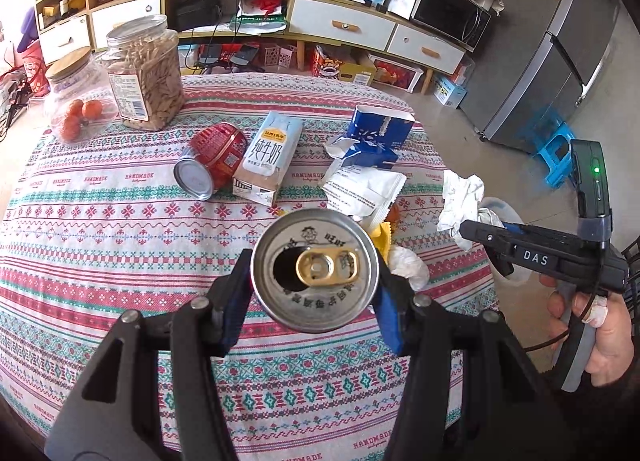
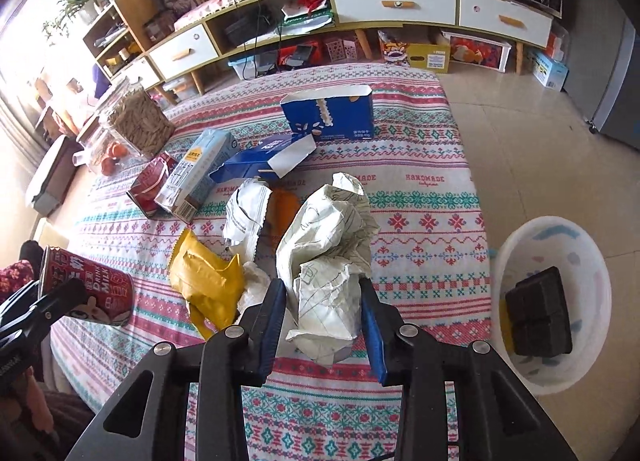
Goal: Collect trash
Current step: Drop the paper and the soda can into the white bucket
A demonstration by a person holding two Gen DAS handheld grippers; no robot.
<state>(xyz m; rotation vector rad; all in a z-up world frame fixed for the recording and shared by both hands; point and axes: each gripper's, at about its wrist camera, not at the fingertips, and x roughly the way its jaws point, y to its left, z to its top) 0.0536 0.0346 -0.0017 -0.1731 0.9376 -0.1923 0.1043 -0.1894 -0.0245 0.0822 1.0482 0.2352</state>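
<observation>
White basin point(image 2: 516, 261) on the floor just off the table's point(image 1: 120, 245) corner has one dark block point(image 2: 540, 311) in it. Left gripper point(image 1: 316, 285) clamps a red "DRINK MILK" can point(image 1: 314, 269); right gripper point(image 2: 324, 313) pinches crumpled paper point(image 2: 332, 257) beside the basin. Tablecloth reads "HANDMADE".

Left wrist view: close above patterned table point(image 1: 120, 221), facing down-forward toward cabinet point(image 1: 340, 27). Right wrist view: same, from table's right edge. Shared: milk carton point(image 1: 268, 157) point(image 2: 192, 177), cabinet.

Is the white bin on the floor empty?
No, the bin beside the table holds a dark brown block.
</observation>
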